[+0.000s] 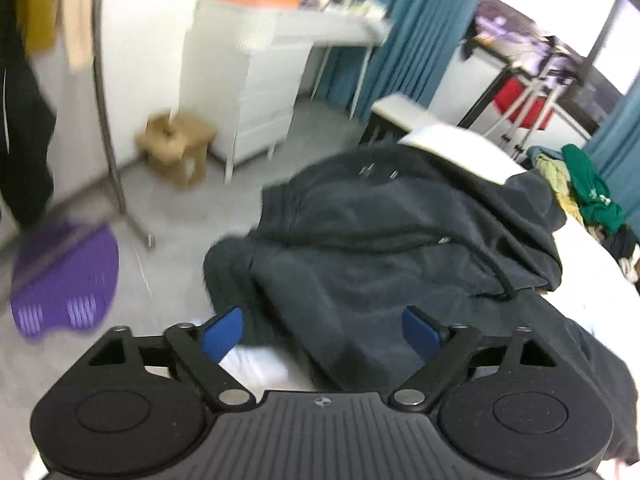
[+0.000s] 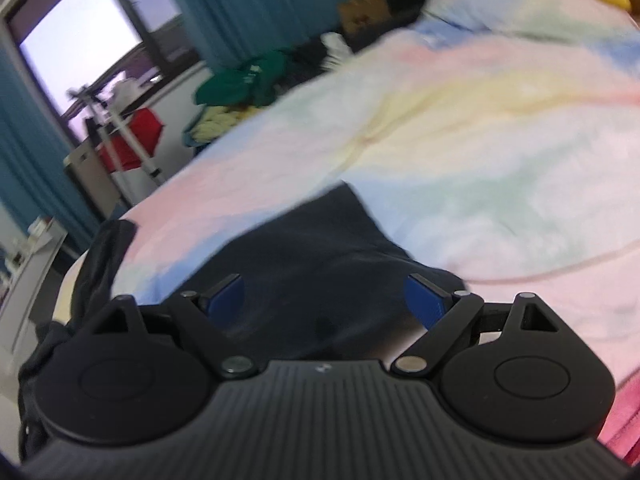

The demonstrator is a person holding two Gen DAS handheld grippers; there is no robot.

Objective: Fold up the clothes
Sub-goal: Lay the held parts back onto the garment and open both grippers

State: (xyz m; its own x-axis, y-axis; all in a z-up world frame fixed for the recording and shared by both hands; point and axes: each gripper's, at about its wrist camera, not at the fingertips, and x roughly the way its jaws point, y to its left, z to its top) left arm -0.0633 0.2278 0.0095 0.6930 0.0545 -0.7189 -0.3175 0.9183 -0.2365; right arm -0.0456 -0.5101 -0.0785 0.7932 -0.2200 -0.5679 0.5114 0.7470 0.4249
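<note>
A dark hooded sweatshirt (image 1: 384,236) lies bunched on the bed, its hood toward the right of the left wrist view. My left gripper (image 1: 322,334) hovers just above its near edge, jaws wide apart, with cloth below the gap but nothing pinched by the blue pads (image 1: 222,334). In the right wrist view a flat corner of the same dark garment (image 2: 320,248) rests on the pastel bedspread (image 2: 480,128). My right gripper (image 2: 324,300) stands over it with its jaws spread wide, pads clear of the fabric. Both views are blurred.
A pile of green and yellow clothes (image 1: 580,188) sits at the bed's far side. On the floor are a purple mat (image 1: 66,276), a cardboard box (image 1: 176,148), a white drawer unit (image 1: 248,88) and a metal rack pole (image 1: 108,120). Teal curtains (image 2: 224,4) hang behind.
</note>
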